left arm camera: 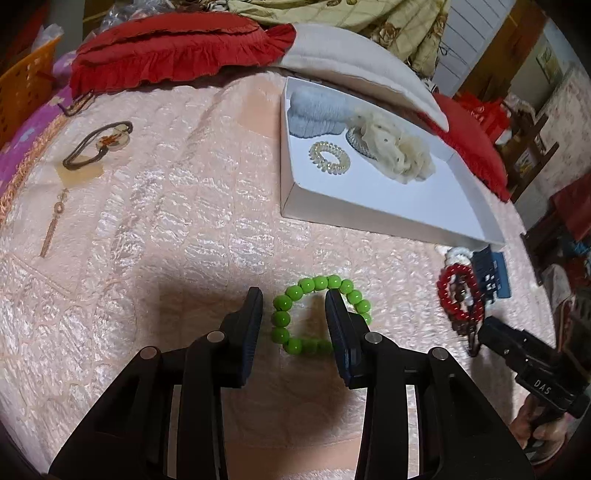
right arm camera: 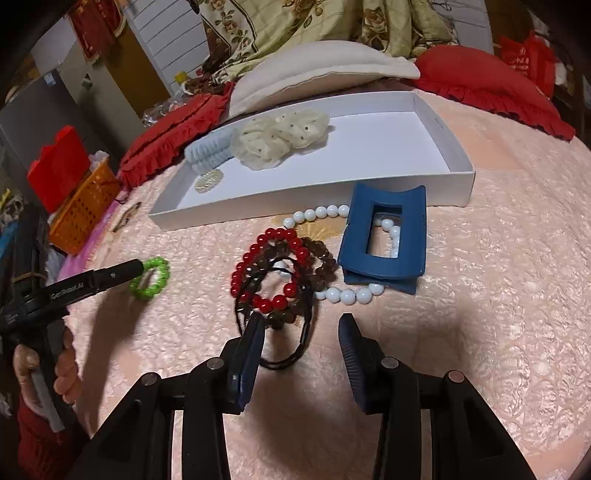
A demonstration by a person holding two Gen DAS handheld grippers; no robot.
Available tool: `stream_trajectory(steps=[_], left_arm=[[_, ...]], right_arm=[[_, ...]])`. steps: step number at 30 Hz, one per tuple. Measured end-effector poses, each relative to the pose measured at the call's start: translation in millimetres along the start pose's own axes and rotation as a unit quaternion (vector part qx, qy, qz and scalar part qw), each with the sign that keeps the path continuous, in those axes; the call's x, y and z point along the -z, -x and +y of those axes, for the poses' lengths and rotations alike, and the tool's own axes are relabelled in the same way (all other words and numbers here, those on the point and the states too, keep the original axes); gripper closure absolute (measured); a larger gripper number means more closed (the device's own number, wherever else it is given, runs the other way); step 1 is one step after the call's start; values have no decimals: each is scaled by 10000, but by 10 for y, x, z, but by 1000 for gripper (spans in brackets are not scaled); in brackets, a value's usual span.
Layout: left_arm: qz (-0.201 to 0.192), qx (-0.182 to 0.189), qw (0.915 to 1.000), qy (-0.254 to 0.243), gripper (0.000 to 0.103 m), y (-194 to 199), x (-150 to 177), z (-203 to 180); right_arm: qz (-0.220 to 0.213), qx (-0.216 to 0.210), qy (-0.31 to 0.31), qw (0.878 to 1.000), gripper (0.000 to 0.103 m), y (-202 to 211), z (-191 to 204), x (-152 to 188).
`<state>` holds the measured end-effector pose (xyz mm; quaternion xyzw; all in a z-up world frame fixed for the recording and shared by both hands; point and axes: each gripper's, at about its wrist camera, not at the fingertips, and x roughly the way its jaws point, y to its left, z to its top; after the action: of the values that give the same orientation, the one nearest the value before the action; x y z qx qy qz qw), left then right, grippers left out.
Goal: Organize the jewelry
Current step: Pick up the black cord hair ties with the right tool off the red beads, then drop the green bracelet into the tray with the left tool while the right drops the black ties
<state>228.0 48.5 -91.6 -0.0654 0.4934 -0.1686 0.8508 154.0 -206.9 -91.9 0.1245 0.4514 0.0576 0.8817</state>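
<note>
Half the white bead string [right arm camera: 347, 295] hides under the blue claw clip [right arm camera: 384, 236].

Red ruffled pillows [left arm camera: 173, 44] and a cream pillow [right arm camera: 317, 74] along the far edge of the pink bedspread [left arm camera: 166, 206]; floral quilt [right arm camera: 280, 26] behind; orange basket [right arm camera: 83, 214] at the side.

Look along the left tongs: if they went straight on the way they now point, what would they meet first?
Most likely the green bead bracelet. The open left tongs already straddle one side of its ring on the pink bedspread. Depth is unclear, so contact can't be confirmed.
</note>
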Motion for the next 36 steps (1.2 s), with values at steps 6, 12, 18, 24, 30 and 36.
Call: stream_trajectory(steps=[6,12,18,24,30,36], left_arm=[[-8,-362,9983,-454,96,-22,62,-161],[-125,-38,9991,-396,95,93,70,-245],[-408,357,9984,-148,95,346,-8,-227],[-695,555,9960,-39,95,579,-88,-208],[-918,700,9933,-39,95,796,-322,-282],[-974,704,9925,-214,95,855,-660,-469]], right_arm=[[-146,398,403,9983,80,-5,104,80],[-141,138,263,9995,99,81,54,72],[-552,-146,340,9978,99,466,126,-17],[-829,-310,428,9952,99,659,199,-219],[-878,-317,514,9943,99,632,281,-418],[-819,-489,411,9946,99,471,340,-772]])
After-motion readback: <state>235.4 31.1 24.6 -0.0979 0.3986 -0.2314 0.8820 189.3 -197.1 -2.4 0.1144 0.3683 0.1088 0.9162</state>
